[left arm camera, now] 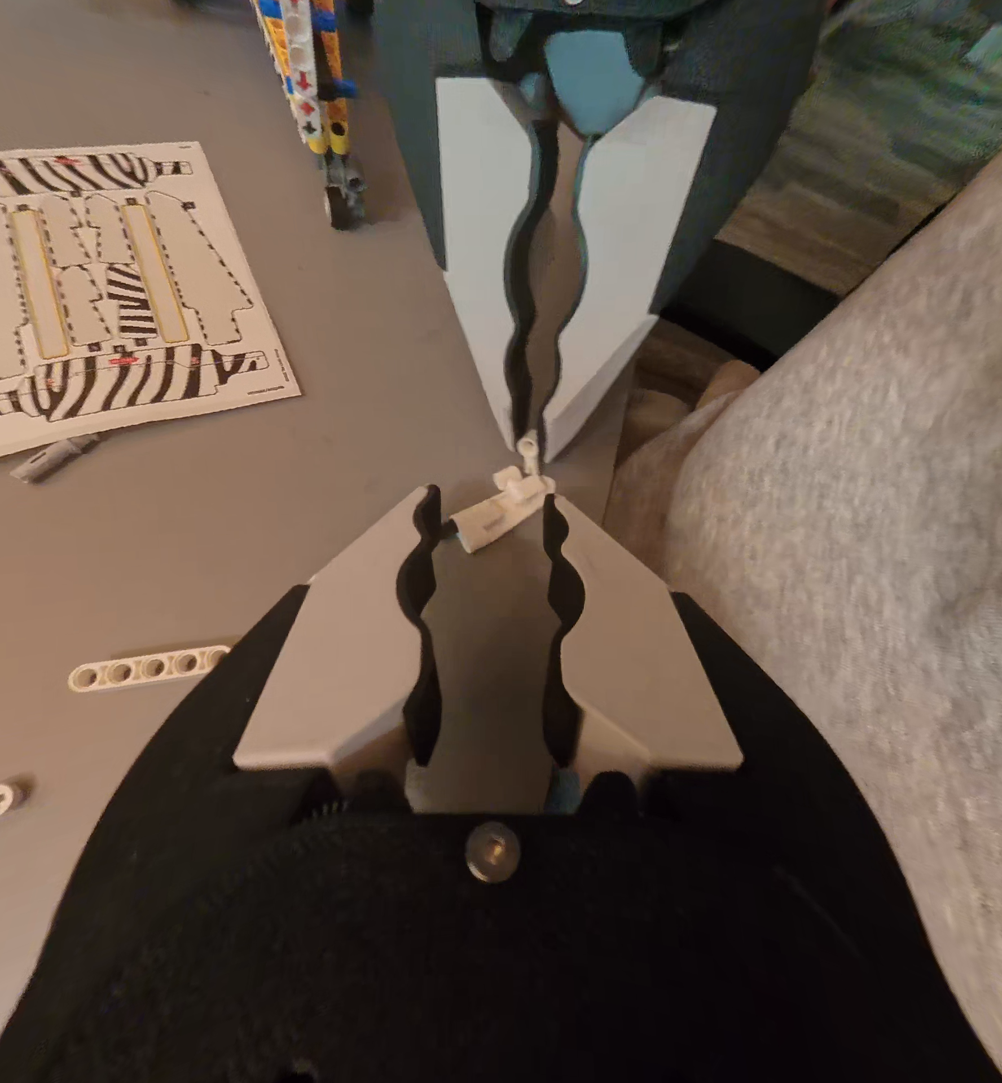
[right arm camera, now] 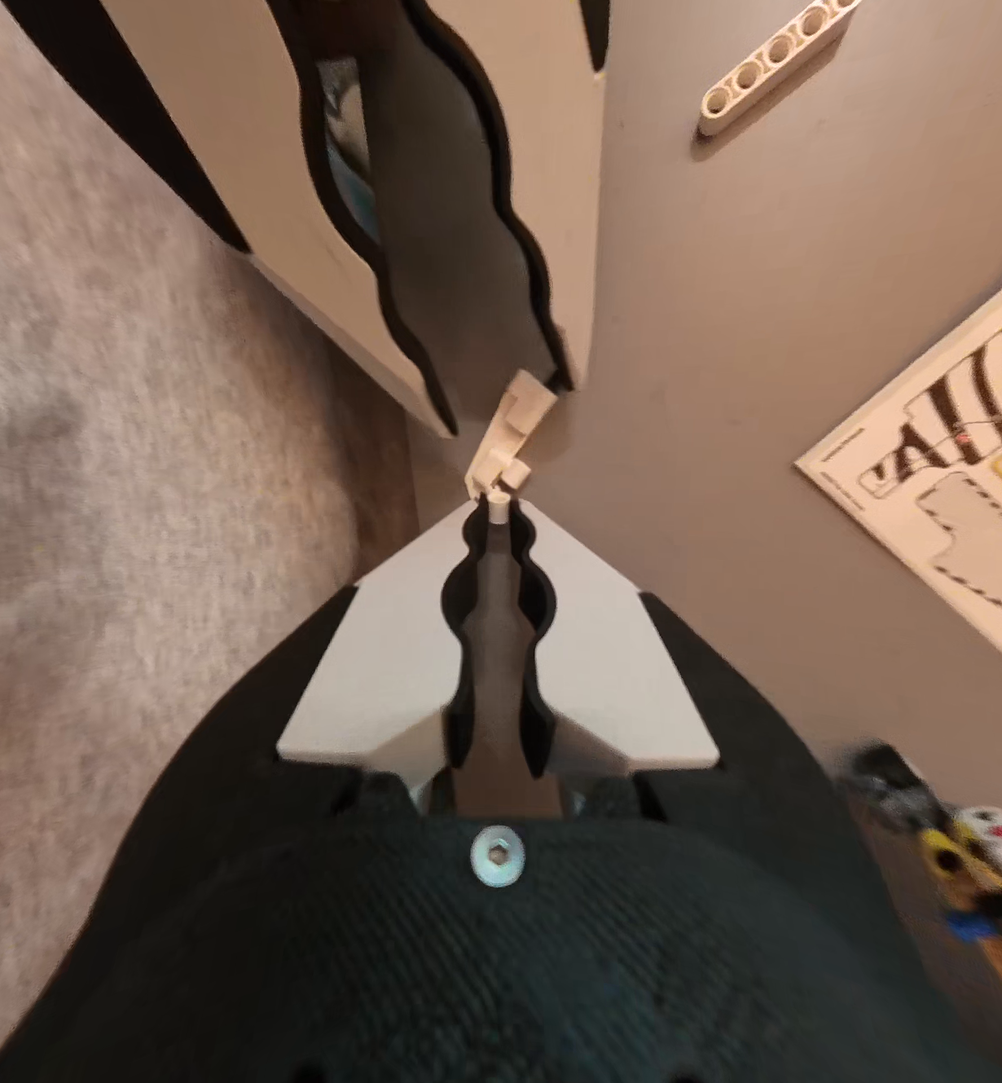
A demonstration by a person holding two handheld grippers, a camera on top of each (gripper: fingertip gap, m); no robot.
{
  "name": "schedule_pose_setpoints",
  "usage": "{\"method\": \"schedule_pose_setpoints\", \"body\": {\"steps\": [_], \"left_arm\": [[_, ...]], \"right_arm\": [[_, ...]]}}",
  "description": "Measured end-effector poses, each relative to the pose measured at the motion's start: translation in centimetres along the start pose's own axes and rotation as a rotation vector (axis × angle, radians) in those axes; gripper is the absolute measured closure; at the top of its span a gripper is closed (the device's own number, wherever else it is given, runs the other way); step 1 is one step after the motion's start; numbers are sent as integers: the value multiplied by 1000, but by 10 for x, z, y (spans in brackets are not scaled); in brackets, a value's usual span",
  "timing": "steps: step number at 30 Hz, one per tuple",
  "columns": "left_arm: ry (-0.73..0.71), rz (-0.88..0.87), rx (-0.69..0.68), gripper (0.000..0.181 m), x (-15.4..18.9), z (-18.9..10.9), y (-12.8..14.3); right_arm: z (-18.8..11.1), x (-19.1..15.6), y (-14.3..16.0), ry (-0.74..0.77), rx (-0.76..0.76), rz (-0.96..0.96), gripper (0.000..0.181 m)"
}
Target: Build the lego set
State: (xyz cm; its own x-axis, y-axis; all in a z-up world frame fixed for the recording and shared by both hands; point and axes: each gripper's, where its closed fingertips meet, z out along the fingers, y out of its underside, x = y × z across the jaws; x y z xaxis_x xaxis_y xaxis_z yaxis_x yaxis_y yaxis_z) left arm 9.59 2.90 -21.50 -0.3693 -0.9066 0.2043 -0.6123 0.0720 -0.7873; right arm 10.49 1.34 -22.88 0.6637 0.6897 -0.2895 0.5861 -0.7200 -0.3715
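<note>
Right gripper point(right arm camera: 494, 516) fingers pressed nearly together, pinching a small white peg point(right arm camera: 497, 505) at the very tips, most of it standing proud. Left gripper point(left arm camera: 490, 504) fingers spread fairly wide; a white connector piece point(left arm camera: 496, 516) lies across the gap at their tips, apparently touching both inner edges, but whether it is truly clamped cannot be told. Peg and connector meet tip to tip just past the table point(left arm camera: 340, 363) edge, above a grey-clad lap point(left arm camera: 868, 527). Risks, as judged: the grip on the peg is shallow, so any sideways push during insertion could make it pivot or pop out; the connector sits skewed in a loose hold and may rotate or slide back instead of taking the peg; anything dropped here would land on the lap or floor, not the table. Misaligned axes would jam the joint. Farther out: a white holed beam point(left arm camera: 147, 668) near left, a zebra-striped sticker sheet point(left arm camera: 117, 293) beyond it, and a yellow-and-white partial build point(left arm camera: 317, 88) at the far edge.
</note>
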Motion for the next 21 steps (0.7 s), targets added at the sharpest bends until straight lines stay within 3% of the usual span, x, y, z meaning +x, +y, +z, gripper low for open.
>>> {"method": "schedule_pose_setpoints", "body": {"steps": [6, 9, 13, 17, 21], "left_arm": [[-71, 11, 6, 146, -5, -12, 0], [-35, -28, 68, 151, 5, -20, -1], [54, -82, 153, 153, 28, -18, -2], [243, -265, 294, 150, 42, -20, -24], [583, -513, 492, 170, 55, -42, -54]], "right_arm": [[2, -7, -9, 45, 172, 88, 175], [-5, -5, -9, 85, 294, 182, 175], [-14, -18, -14, 7, 525, 324, 176], [-37, -34, -27, -108, 804, 345, 176], [-52, -48, -31, -55, 922, 231, 176]]}}
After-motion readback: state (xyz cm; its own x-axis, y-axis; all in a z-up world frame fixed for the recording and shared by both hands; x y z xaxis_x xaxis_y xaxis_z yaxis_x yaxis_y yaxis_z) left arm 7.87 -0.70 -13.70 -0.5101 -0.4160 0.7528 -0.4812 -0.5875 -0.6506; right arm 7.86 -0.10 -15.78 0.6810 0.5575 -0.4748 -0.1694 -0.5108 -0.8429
